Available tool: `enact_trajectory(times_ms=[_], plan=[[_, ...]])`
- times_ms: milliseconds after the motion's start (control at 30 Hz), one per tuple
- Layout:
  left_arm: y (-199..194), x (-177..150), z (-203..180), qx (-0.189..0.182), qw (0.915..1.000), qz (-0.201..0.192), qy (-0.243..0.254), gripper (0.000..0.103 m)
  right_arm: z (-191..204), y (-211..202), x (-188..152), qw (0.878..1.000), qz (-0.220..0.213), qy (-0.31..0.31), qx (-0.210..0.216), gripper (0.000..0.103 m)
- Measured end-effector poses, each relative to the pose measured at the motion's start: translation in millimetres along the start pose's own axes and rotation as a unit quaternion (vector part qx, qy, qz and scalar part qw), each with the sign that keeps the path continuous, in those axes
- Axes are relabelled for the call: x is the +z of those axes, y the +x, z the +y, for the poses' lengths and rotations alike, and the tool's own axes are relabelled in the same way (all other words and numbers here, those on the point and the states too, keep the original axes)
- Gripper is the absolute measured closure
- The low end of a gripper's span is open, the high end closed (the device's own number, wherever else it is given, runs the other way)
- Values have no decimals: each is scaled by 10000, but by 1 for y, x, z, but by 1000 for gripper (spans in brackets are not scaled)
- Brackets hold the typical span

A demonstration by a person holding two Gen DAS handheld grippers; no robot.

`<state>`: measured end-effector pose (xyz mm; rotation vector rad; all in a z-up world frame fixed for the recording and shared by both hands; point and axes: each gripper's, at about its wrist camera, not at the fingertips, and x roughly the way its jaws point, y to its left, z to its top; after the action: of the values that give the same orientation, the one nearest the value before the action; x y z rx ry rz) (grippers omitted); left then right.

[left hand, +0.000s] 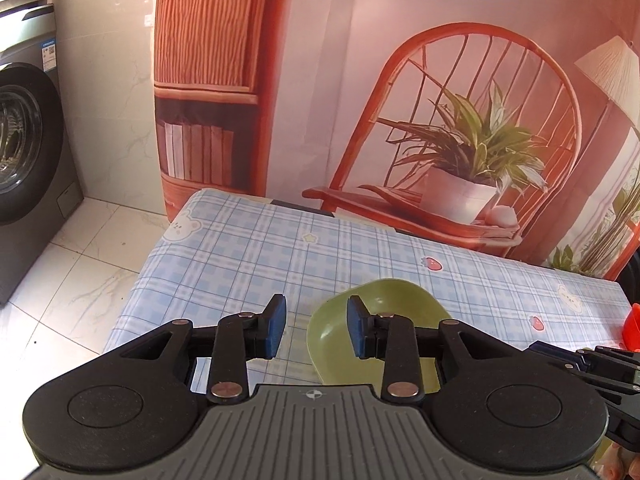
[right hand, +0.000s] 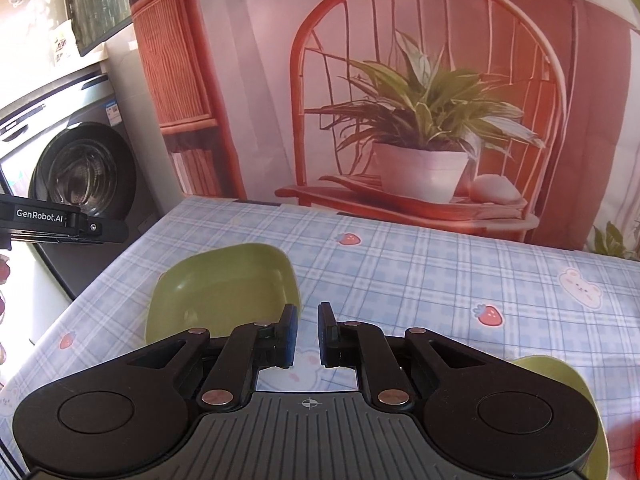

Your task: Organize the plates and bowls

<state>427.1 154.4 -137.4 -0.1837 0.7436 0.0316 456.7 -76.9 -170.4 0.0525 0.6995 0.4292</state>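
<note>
A green square-ish plate (left hand: 400,304) lies on the blue checked tablecloth (left hand: 248,264), just behind the right finger of my left gripper (left hand: 316,312). That gripper hovers over the cloth and is open, with nothing between its blue pads. In the right wrist view the same plate (right hand: 224,284) sits ahead and to the left of my right gripper (right hand: 308,316). Its pads stand almost together with only a narrow slit, and they hold nothing. A second green dish (right hand: 560,372) peeks out behind the gripper's right side.
A red object (left hand: 632,328) shows at the right edge of the table. A washing machine (left hand: 28,160) stands on the tiled floor to the left. A printed backdrop (right hand: 420,120) of a chair and plant hangs behind the table's far edge.
</note>
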Motion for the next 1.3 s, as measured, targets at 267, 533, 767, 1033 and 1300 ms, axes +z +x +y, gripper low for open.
enact_trajectory(times_ms=[267,533,767,1033,1300], plan=[[34,-20,-2,66,9995,310,39,68,11,47,10,9998,197,-40,-67,85],[48,-34,0,-32,9988,488,-82,68,9,70,1,9989,457,-3,-138,85],[55,-43,-8,50,9979,643,-109,73,8,75,-11,9980,579,256,-91,92],[32,-49,-11,93,9980,620,46,88,8,49,-18,9982,412,421,-106,93],[-4,-46,-33,-71,9985,469,275,88,-1,4,-22,9974,111,675,-246,93]])
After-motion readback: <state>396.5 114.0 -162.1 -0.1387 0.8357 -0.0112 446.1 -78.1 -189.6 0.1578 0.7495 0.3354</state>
